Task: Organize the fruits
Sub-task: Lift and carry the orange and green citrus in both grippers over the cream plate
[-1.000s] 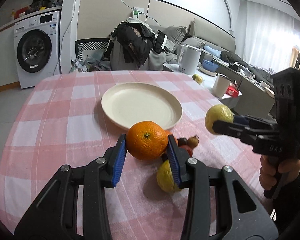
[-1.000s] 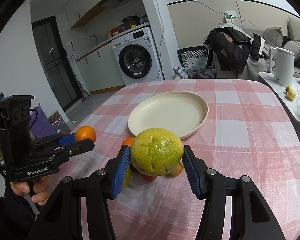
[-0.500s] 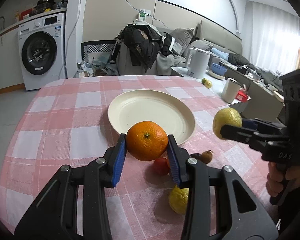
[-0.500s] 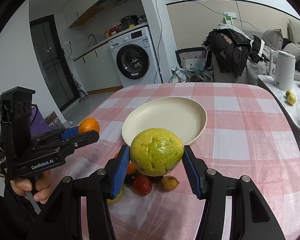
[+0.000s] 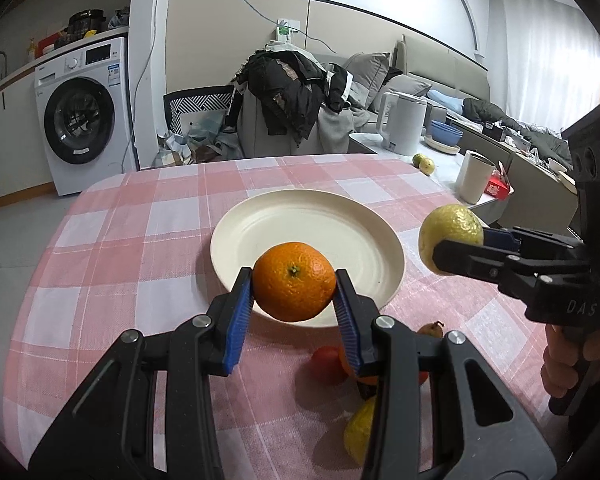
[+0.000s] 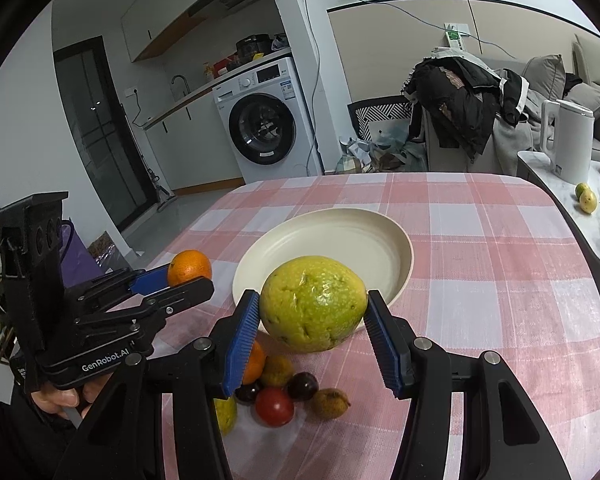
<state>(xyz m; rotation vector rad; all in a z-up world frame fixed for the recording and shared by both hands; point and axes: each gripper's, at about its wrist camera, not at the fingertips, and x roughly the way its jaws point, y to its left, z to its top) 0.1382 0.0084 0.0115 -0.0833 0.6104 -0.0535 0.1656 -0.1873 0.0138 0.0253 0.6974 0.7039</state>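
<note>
My left gripper (image 5: 294,294) is shut on an orange (image 5: 294,281) and holds it above the near rim of the cream plate (image 5: 300,232). My right gripper (image 6: 312,322) is shut on a yellow-green fruit (image 6: 313,314), held above the table just short of the plate (image 6: 332,240). Each gripper shows in the other's view: the right one with its fruit (image 5: 450,238) and the left one with its orange (image 6: 189,267). Several small fruits lie on the cloth under the grippers: a red one (image 6: 274,407), a dark one (image 6: 302,386), a brownish one (image 6: 331,402), a yellow one (image 5: 358,432).
The table wears a pink and white checked cloth (image 5: 112,248). Beyond it stand a washing machine (image 5: 86,114), a chair piled with clothes (image 5: 296,92), and a side counter with a white kettle (image 5: 404,122), a cup (image 5: 475,176) and two small fruits (image 5: 424,162).
Both grippers have risen and moved forward toward the plate with their fruits. The loose fruits now lie lower in both views, under the fingers.
</note>
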